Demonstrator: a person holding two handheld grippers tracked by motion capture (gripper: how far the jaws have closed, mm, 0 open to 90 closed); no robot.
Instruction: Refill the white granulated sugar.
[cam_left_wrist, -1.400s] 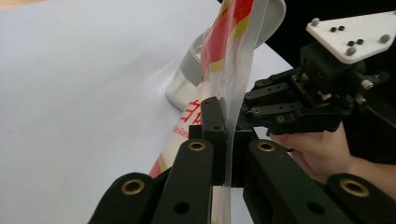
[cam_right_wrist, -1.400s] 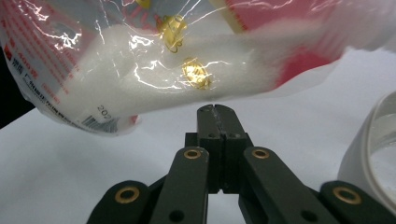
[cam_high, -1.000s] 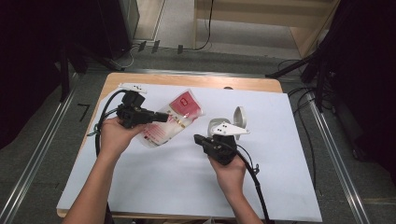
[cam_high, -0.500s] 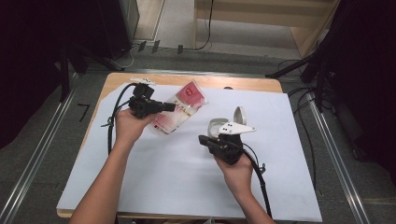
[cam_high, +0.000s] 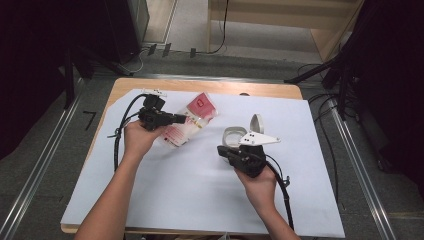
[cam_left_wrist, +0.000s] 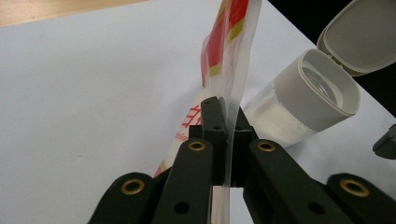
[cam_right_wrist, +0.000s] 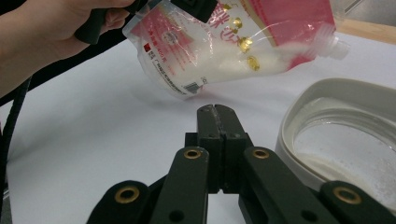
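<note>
High view gives us the white sheet (cam_high: 190, 185) spread over the wooden table (cam_high: 210, 87), and we take the flip-top container (cam_high: 235, 136) standing on that sheet as our landmark. Its lid (cam_high: 256, 123) is swung open and upright behind its mouth. Our left gripper (cam_high: 184, 119) is up and to the left of the container, clamped on the edge of a red and clear spout pouch (cam_high: 192, 122); in the left gripper view we see the jaws pressed tight on the pouch's thin sealed edge, with the container just beside it on the right. Seen from the right gripper view, the pouch is held tilted above the sheet, its white capped spout (cam_right_wrist: 332, 43) pointing toward the container's rim (cam_right_wrist: 299, 114), and white powder lies inside the pouch. Our right gripper (cam_high: 222, 150) sits just in front of the container, and its jaws are pressed together on nothing, close beside the container's rim.
</note>
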